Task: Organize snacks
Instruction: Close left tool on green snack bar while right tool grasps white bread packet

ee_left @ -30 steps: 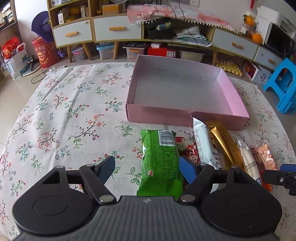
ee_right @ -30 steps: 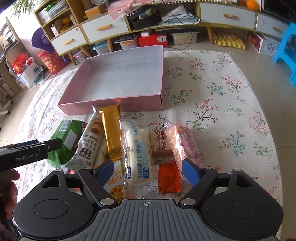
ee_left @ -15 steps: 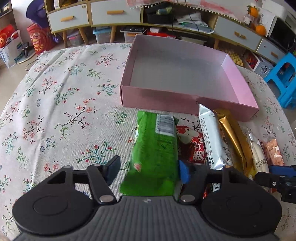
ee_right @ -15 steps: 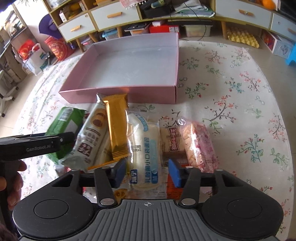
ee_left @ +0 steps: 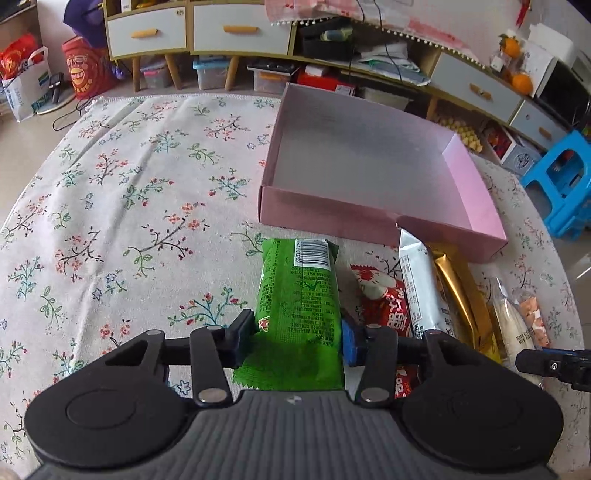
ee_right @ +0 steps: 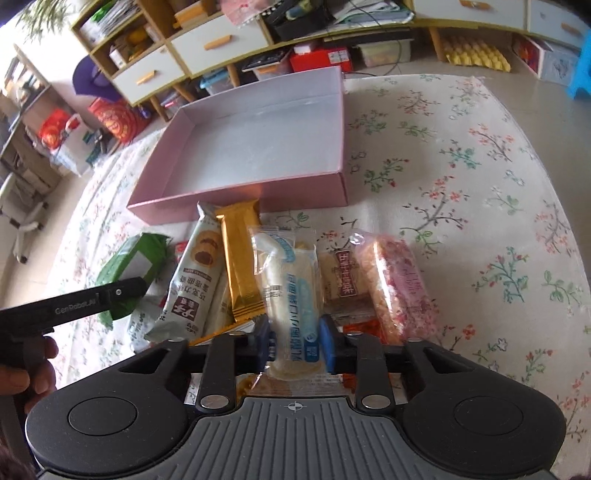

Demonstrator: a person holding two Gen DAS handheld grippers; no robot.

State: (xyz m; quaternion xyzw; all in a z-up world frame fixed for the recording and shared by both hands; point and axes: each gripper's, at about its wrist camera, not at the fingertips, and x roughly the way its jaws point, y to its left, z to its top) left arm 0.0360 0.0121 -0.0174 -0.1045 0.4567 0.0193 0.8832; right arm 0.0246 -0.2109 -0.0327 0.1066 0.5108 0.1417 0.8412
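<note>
My left gripper (ee_left: 297, 338) is shut on a green snack pack (ee_left: 299, 291), lifted a little off the cloth. My right gripper (ee_right: 295, 341) is shut on a white-and-blue snack pack (ee_right: 291, 291). An empty pink box (ee_left: 373, 173) stands just beyond the snacks; it also shows in the right wrist view (ee_right: 258, 144). Beside the green pack lie a red pack (ee_left: 388, 306), a silver pack (ee_left: 417, 291) and a gold bar (ee_left: 461, 295). The right wrist view shows the gold bar (ee_right: 240, 258), a brown biscuit pack (ee_right: 341, 284) and a pink pack (ee_right: 402, 284).
A floral cloth (ee_left: 129, 221) covers the table. Low cabinets with drawers (ee_left: 236, 33) and storage bins stand behind it. A blue stool (ee_left: 565, 184) is at the right. The left gripper's body (ee_right: 74, 302) reaches in at the left of the right wrist view.
Both grippers closed from open: the left on the green pack, the right on the white-and-blue pack. The green pack has lifted slightly.
</note>
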